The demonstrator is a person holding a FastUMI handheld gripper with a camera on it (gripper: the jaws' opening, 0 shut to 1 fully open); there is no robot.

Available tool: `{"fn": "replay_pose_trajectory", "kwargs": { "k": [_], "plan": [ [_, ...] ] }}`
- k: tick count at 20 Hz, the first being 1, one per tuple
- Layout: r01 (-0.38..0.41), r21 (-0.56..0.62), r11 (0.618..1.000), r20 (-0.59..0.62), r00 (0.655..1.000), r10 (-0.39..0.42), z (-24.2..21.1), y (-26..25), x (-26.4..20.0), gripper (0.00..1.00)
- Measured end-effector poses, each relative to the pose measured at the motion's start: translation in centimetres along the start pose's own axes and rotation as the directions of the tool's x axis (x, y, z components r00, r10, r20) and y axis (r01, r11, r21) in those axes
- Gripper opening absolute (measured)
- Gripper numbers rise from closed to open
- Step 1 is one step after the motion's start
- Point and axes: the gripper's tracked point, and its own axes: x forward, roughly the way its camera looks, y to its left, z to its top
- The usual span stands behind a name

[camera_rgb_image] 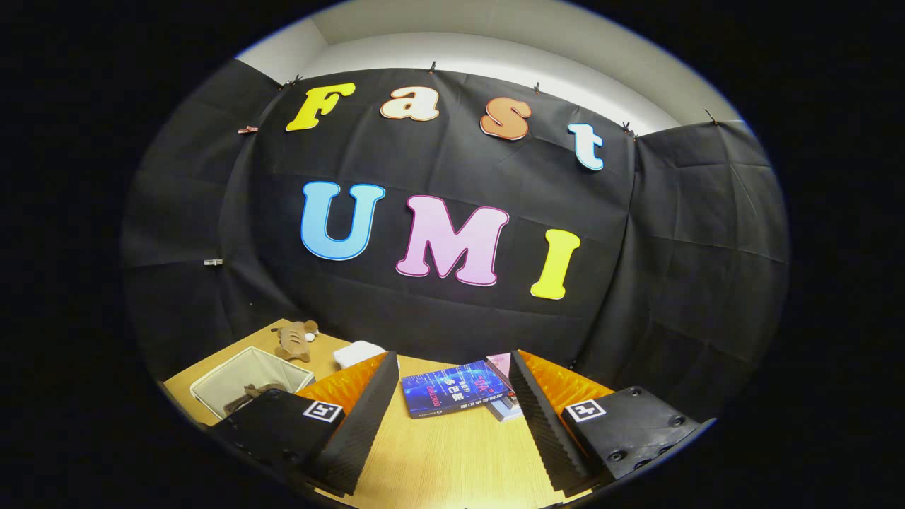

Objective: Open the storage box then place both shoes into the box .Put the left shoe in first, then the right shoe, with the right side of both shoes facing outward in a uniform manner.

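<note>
Storage box (240,378) sits at left on wooden surface (438,459), beyond left finger, top open, dark item inside, too unclear to tell what. Gripper (445,417) fingers (360,417) spread wide, nothing between them, touching nothing; bare wood between pads. Blue book (452,389) lies just ahead between fingers, on stack of other books (503,396). Brown plush toy (297,339) beyond box near booth wall; white cloth (357,352) beside it. Black cloth wall behind surface, pale room wall above
</note>
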Motion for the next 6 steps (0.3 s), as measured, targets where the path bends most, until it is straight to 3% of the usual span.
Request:
{"fn": "replay_pose_trajectory", "kwargs": {
  "k": [6],
  "plan": [
    [0.0, -0.007, 1.0, -0.004, 1.0, 0.0, 0.27, 0.27, -0.16, 0.98]
  ]
}}
